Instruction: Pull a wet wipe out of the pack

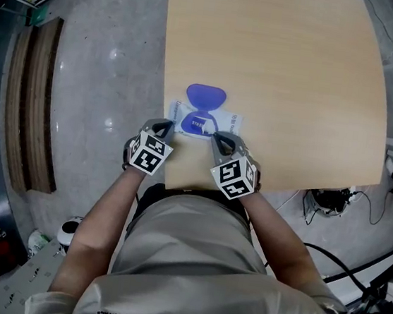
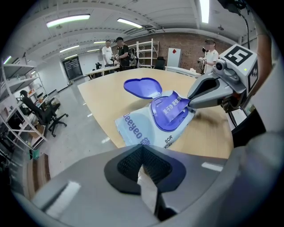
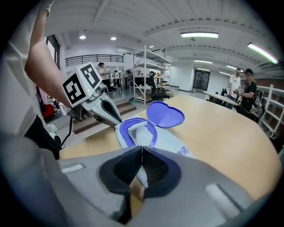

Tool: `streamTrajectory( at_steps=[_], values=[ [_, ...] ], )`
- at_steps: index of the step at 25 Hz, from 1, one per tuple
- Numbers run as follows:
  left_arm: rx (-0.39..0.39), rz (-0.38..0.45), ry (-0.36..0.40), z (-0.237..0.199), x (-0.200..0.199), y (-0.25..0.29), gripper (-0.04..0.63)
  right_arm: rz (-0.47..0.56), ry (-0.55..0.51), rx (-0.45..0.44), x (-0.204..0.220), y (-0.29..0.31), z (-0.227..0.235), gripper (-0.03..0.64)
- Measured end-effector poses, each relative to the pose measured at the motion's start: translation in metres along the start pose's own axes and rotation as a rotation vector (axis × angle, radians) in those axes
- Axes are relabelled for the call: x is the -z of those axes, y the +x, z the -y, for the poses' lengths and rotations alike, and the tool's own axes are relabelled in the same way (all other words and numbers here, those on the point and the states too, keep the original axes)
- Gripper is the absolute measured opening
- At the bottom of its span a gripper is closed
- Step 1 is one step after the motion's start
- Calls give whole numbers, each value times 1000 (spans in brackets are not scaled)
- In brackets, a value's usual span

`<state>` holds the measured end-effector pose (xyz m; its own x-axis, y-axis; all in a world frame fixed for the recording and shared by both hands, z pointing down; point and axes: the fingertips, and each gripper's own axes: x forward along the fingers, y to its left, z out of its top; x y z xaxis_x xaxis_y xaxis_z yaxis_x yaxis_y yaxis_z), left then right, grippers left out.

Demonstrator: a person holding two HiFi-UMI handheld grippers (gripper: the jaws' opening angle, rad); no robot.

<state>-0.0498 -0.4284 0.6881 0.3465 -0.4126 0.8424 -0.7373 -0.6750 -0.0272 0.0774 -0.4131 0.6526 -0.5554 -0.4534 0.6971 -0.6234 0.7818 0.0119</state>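
Closest sits the person's grey shirt (image 1: 191,259), with both forearms reaching toward 12 o'clock to the near edge of the wooden table (image 1: 278,70). The left gripper (image 1: 166,125) has its tip at the wipe pack (image 1: 232,123), on the pack's 9 o'clock edge. Its jaws are clenched, with a white strip (image 2: 148,190) caught between the pads; whether that is pack film or wipe cannot be told. The right gripper (image 1: 216,137) comes in from 5 o'clock, its tip at the rim of the purple opening (image 1: 199,125). Its jaws are also pressed together on a white scrap (image 3: 141,175).

The pack lies flat just past both tips, its heart-shaped lid (image 1: 205,95) swung open toward 12 o'clock. It sits near the table's 6 o'clock edge and close to the 9 o'clock edge, beyond which is grey floor (image 1: 107,71). From 12 round to 3 o'clock the tabletop runs on bare.
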Motion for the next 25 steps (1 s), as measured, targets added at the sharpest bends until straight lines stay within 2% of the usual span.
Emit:
streamTrajectory(
  at_steps=[6, 16, 25],
  values=[
    [-5, -6, 0, 0, 2, 1, 6, 23, 84, 44, 4, -14, 19, 5],
    [-18, -24, 13, 3, -1, 1, 6, 53, 152, 105, 12, -33, 44, 5],
    [-32, -24, 6, 3, 0, 2, 5, 66, 218, 199, 25, -60, 83, 5]
  ],
)
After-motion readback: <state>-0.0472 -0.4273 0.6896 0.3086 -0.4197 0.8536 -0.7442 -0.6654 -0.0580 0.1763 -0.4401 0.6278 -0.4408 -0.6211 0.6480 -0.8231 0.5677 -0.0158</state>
